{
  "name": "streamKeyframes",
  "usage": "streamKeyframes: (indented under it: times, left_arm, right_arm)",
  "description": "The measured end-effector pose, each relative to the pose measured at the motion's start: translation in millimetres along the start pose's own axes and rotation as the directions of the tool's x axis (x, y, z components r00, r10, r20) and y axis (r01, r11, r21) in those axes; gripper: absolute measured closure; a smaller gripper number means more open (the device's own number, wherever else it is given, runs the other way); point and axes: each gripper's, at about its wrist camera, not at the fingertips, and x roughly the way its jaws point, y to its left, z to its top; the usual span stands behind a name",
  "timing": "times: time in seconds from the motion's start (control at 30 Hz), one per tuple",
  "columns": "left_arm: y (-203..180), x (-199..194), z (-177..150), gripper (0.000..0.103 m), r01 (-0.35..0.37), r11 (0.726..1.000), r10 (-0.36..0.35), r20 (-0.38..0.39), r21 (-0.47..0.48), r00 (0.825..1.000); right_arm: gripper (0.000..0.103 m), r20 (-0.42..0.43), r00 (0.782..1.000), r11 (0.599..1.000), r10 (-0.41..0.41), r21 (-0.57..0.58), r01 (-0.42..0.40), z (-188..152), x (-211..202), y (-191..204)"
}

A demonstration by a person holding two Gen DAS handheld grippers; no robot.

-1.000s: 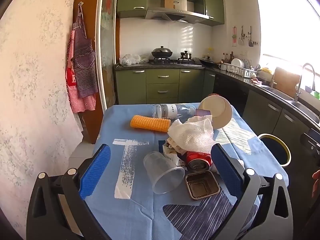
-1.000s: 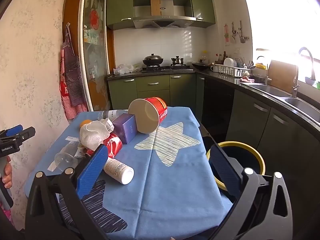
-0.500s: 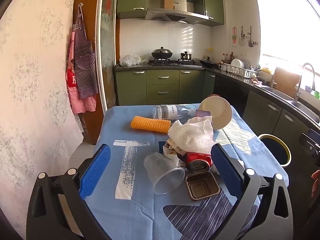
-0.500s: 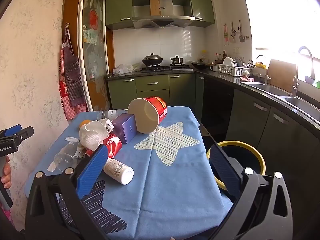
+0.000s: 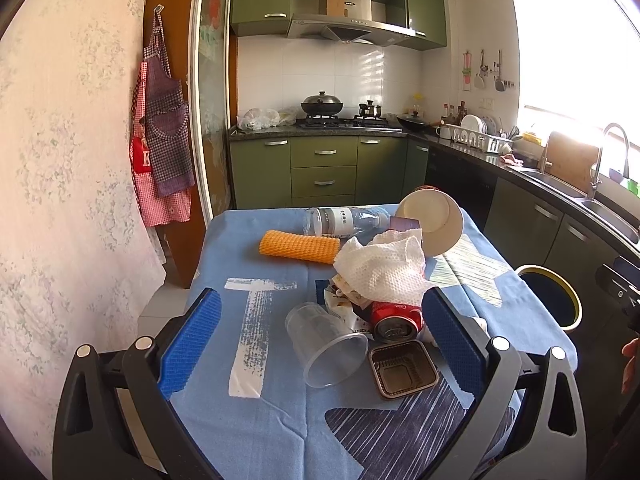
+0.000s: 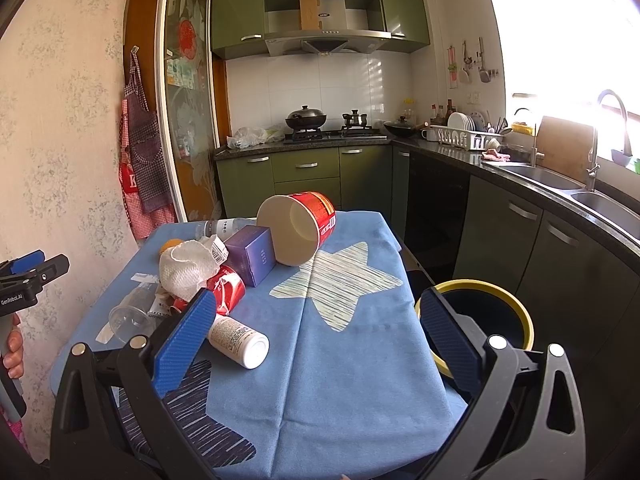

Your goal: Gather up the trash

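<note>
Left wrist view, clear plastic cup (image 5: 326,344) between wide-apart jaws, untouched

Left view: the framing has crept a touch; the clear cup (image 5: 325,344) and brown tray (image 5: 403,369) sit marginally lower between the blue pads than a second ago.
Right view: the left claw (image 6: 28,276) at the left edge has slipped slightly lower.
Trash on the tabletop (image 6: 352,344): no item has changed place.

Checked aprons (image 5: 162,148) hang near the wok (image 5: 322,103).
</note>
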Motion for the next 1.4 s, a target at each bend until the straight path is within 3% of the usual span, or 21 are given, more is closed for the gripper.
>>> streamKeyframes:
  times: [1.4]
  left_arm:
    - [-4.2, 3.4, -0.6, 0.004, 0.006, 1.0, -0.006, -0.009, 0.018, 1.0]
  right_arm:
    - [0.006, -0.005, 1.0, 1.0, 0.002, 0.014, -0.002, -2.6, 3.7, 0.0]
